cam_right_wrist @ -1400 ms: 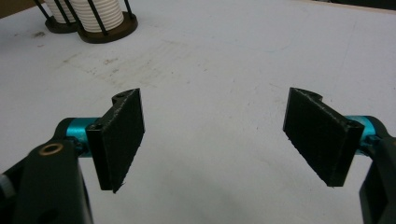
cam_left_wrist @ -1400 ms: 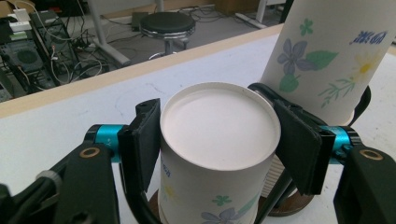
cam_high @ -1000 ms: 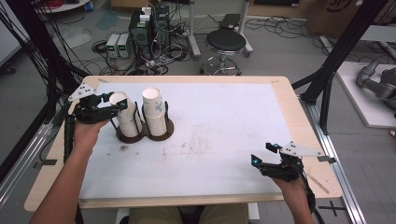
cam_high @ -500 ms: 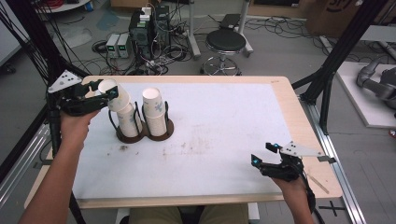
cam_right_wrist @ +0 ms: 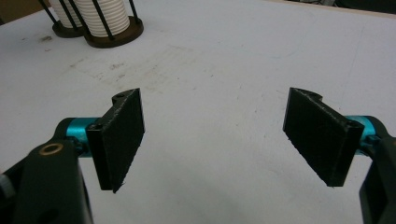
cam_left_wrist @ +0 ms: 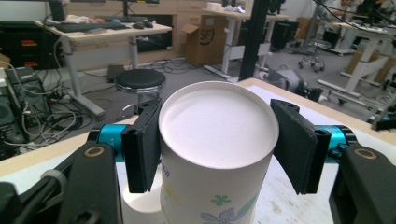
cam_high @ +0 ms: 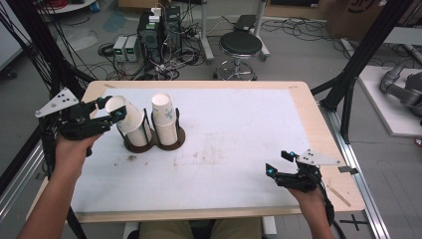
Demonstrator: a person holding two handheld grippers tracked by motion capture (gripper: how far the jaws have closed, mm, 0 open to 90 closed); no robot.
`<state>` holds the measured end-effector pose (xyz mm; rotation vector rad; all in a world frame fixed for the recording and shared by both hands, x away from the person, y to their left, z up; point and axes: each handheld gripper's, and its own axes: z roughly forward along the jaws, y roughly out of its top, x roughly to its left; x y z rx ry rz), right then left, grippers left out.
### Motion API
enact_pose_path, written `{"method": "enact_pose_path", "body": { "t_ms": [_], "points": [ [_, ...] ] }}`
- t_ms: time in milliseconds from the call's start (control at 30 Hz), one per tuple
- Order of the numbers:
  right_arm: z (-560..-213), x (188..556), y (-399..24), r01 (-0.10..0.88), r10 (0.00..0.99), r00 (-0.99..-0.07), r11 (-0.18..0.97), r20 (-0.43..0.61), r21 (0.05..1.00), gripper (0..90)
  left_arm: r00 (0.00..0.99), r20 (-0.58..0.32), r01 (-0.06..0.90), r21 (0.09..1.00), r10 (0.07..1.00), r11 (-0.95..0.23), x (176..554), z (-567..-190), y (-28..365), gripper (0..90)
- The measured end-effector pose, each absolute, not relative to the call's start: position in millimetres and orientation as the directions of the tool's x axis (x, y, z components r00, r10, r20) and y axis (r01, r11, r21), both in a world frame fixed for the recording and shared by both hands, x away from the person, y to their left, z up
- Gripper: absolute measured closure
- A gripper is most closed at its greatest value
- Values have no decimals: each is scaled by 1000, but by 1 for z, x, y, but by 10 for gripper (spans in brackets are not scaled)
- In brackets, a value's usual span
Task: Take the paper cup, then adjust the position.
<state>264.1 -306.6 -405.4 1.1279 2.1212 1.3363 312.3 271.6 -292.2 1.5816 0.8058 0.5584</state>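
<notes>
A white paper cup (cam_high: pixel 128 117) with a flower print leans left over the left post of a dark two-post cup holder (cam_high: pixel 155 145). My left gripper (cam_high: pixel 111 110) is shut on its closed end. In the left gripper view both pads (cam_left_wrist: pixel 142 145) press the sides of the cup (cam_left_wrist: pixel 217 154), whose flat bottom faces the camera. A second stack of cups (cam_high: pixel 163 113) stands upright in the holder's right post. My right gripper (cam_high: pixel 278 163) rests open near the table's front right, and in its own view the right gripper (cam_right_wrist: pixel 212 135) has bare white table between its jaws.
The white mat (cam_high: pixel 234 124) is bordered by a wooden rim (cam_high: pixel 318 129). Black frame posts (cam_high: pixel 356 64) stand at both sides of the table. Beyond the far edge are a stool (cam_high: pixel 240 46) and electronics with cables (cam_high: pixel 154 30). The holder's base (cam_right_wrist: pixel 109 37) appears far off in the right gripper view.
My left gripper has moved left and up with the cup, which now leans further over and sits higher on the left stack. The right gripper has stayed put.
</notes>
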Motion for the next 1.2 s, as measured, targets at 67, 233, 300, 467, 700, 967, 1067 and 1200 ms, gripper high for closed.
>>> {"method": "enact_pose_path", "body": {
  "t_ms": [67, 233, 300, 467, 700, 967, 1067, 1200],
  "points": [
    [-406, 264, -306, 427, 795, -599, 220, 92, 877, 212, 655, -88, 189, 981, 751, -50, 309, -295, 271, 375],
    [-406, 264, -306, 422, 790, -606, 225, 89, 878, 212, 678, -98, 193, 980, 729, -48, 303, -301, 268, 375],
    [-406, 264, -306, 424, 790, -605, 218, 96, 879, 212, 709, -102, 182, 982, 697, -42, 299, -301, 263, 375],
    [-405, 264, -304, 420, 780, -618, 221, 99, 880, 212, 760, -92, 161, 986, 643, -50, 293, -303, 252, 374],
    [-405, 266, -294, 419, 738, -664, 238, 117, 876, 202, 829, -82, 151, 985, 553, -81, 290, -310, 223, 374],
    [-401, 268, -279, 380, 662, -740, 265, 119, 886, 202, 880, -80, 162, 977, 468, -136, 290, -327, 186, 374],
    [-400, 269, -272, 372, 641, -759, 282, 115, 884, 203, 892, -81, 161, 976, 446, -146, 291, -333, 175, 374],
    [-398, 271, -262, 361, 606, -787, 298, 117, 884, 203, 907, -79, 160, 973, 413, -166, 292, -338, 160, 374]
  ]
}}
